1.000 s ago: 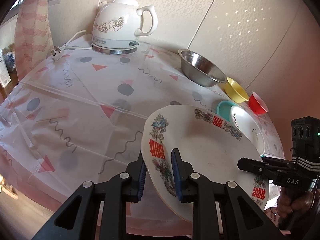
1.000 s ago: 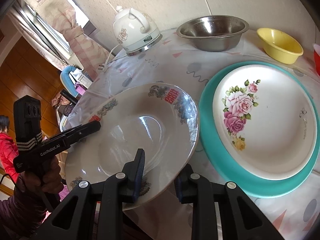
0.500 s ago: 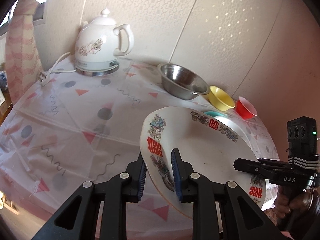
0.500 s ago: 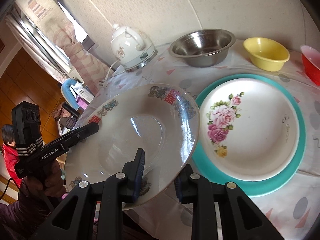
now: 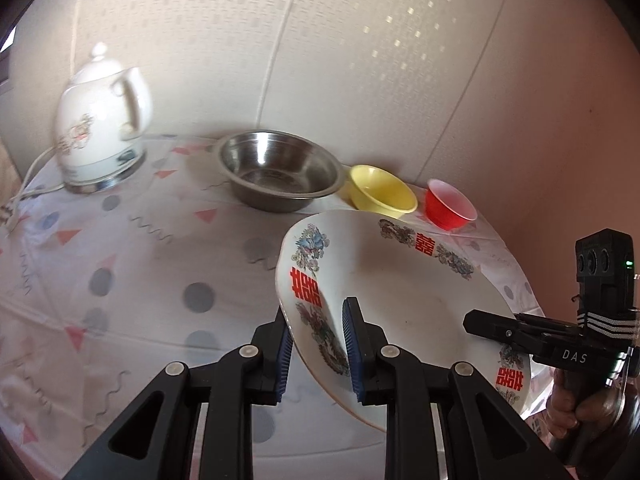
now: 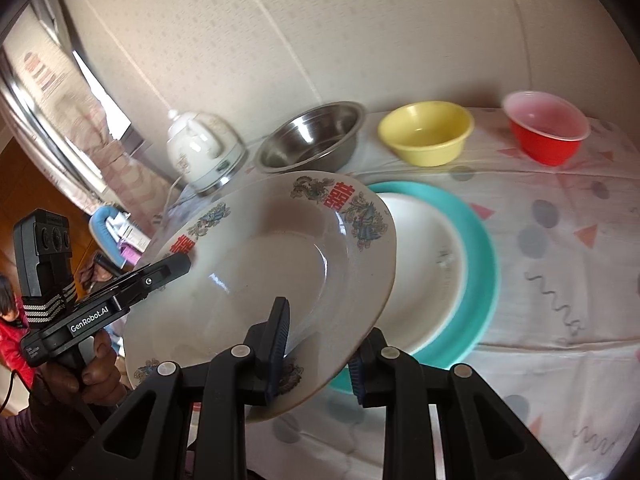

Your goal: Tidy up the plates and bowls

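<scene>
Both grippers hold one deep white plate (image 5: 400, 296) with red characters and painted birds on its rim, lifted off the table and tilted. My left gripper (image 5: 316, 344) is shut on its left rim; my right gripper (image 6: 316, 344) is shut on the opposite rim (image 6: 320, 360). In the right wrist view the plate (image 6: 260, 280) hangs over the left part of a white plate (image 6: 424, 272) that rests on a teal plate (image 6: 480, 280). Along the wall stand a steel bowl (image 5: 280, 168), a yellow bowl (image 5: 384, 192) and a red bowl (image 5: 450, 204).
A white electric kettle (image 5: 100, 120) with its cord stands at the table's back left. The table wears a patterned plastic cloth (image 5: 140, 260). A padded wall runs close behind the bowls. A person in red (image 6: 10, 312) is at the far left of the right wrist view.
Both grippers have carried the plate to the right and a little upward, over the stacked plates. The kettle has slid left in both views, and the bowls now sit nearer the middle.
</scene>
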The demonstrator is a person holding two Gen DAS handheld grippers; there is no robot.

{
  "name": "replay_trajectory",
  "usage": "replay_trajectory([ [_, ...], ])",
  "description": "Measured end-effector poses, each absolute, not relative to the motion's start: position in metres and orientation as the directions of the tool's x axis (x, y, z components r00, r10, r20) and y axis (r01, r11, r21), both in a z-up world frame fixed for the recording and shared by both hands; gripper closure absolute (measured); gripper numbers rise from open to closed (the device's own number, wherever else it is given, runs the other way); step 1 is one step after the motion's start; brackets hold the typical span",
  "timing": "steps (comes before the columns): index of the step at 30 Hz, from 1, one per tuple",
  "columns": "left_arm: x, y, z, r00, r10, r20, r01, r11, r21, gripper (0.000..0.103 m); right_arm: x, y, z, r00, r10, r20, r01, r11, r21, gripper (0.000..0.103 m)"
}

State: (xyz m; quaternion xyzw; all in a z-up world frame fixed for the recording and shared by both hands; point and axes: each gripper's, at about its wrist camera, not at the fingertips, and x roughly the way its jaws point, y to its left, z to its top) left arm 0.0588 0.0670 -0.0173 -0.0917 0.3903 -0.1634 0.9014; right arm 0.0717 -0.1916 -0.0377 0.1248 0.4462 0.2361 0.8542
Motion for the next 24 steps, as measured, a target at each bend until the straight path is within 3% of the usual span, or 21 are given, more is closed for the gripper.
replay_trajectory([
  [24, 0.11, 0.016, -0.051, 0.551, -0.396, -0.734, 0.278, 0.917, -0.286, 0.079, 0.099, -0.227, -0.07, 0.52, 0.388, -0.761, -0.17, 0.92, 0.353, 0.075],
])
